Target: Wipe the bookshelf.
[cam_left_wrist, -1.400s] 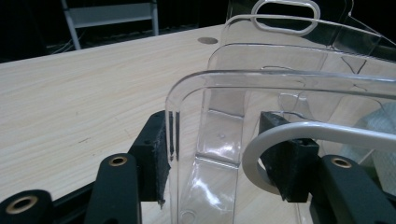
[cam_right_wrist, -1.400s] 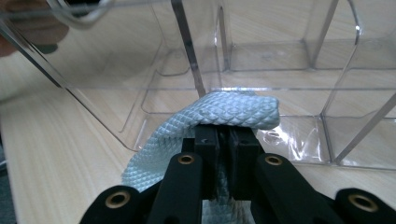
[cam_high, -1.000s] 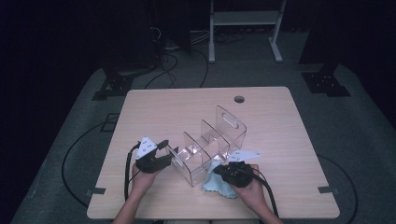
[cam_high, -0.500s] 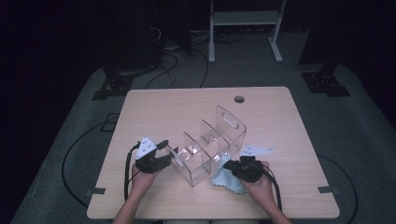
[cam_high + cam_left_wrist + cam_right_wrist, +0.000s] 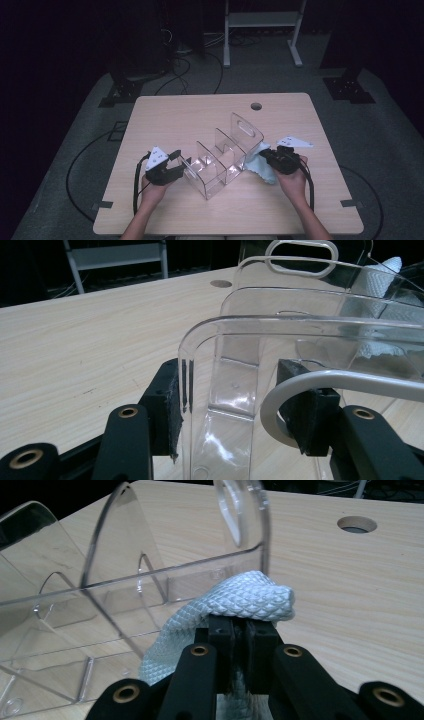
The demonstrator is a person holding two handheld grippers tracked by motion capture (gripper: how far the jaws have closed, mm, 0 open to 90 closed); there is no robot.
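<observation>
A: Where are we?

B: My left tool [image 5: 176,159] is gripping the near end wall of the clear divided organizer [image 5: 222,157], one pad outside the wall and one inside, to steady it. The organizer sits mid-table [image 5: 200,115], running diagonally, its handled end toward the far right.

A: And the other hand?

B: My right tool [image 5: 245,626] is clenched on a light blue cloth [image 5: 240,602], bunched over the jaw tips. It is right beside the organizer's far-right end, cloth near the wall with the handle slot.

A: So which step is this?

B: I'd judge it's wiping, with the cloth being brought onto the clear plastic. Next I need to press the cloth against a wall and draw it along, keeping the left grip firm so the organizer doesn't slide or tip.
</observation>
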